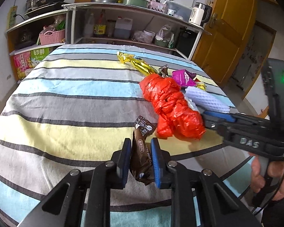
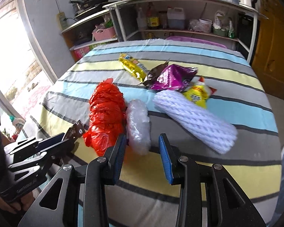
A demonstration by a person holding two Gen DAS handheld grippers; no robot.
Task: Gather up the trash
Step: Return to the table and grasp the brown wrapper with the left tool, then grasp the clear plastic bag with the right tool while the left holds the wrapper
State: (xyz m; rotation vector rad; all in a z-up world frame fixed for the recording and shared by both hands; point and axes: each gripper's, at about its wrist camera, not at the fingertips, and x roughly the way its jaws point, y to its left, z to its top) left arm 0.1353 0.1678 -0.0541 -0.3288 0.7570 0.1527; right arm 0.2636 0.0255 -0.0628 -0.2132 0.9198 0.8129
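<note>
My left gripper (image 1: 141, 149) is shut on a brown coffee sachet (image 1: 142, 151), which stands upright between the blue pads just above the striped cloth (image 1: 66, 104). A crumpled red plastic bag (image 1: 170, 107) lies just beyond it. My right gripper (image 2: 142, 137) is open, and a wad of clear bubble wrap (image 2: 139, 126) reaches partly between its fingers, close to the left pad. The red bag (image 2: 106, 113) lies to its left, a white foam net sleeve (image 2: 195, 121) to its right. In the left wrist view the right gripper (image 1: 206, 120) comes in beside the red bag.
Farther back lie a purple wrapper (image 2: 172, 77), a gold wrapper (image 2: 131, 65), a yellow snack packet (image 2: 197, 94) and a small dark wrapper (image 2: 155, 73). Kitchen shelves (image 1: 123, 28) stand behind the table, a wooden door (image 1: 227, 37) at the right. A hand (image 1: 263, 172) holds the right gripper.
</note>
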